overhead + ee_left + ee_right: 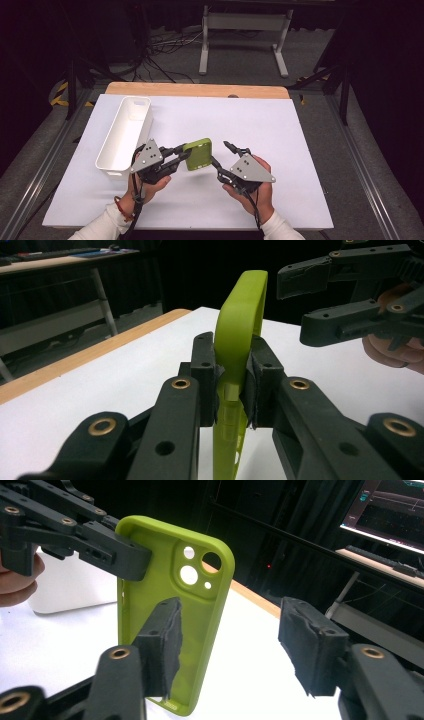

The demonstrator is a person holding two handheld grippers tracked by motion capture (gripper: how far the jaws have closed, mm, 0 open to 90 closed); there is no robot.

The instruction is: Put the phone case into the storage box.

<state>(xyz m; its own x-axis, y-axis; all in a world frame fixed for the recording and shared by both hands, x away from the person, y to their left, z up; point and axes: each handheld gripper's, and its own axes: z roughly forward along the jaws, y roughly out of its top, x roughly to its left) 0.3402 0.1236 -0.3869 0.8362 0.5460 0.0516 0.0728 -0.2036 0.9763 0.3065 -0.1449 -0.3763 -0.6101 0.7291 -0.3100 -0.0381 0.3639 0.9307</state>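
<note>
Green silicone phone case (198, 153): table centre, between both grippers.
Left gripper (179, 152): at the case's 9 o'clock.
Right gripper (223, 156): at its 3 o'clock.
Long white plastic bin (125, 136): at its 10 o'clock, on the white rectangular table mat (280, 150).

The phone case (200, 610) looks like soft matt lime-green plastic or silicone, smooth all over. Each claw, left (234, 385) and right (235, 650), is matt black plastic with brass-coloured rivets; the right one's pads (167, 645) carry rough, frayed black foam. The bin (125, 135) is smooth white plastic. The tabletop (280, 130) is matt white with a pale wood edge
</note>
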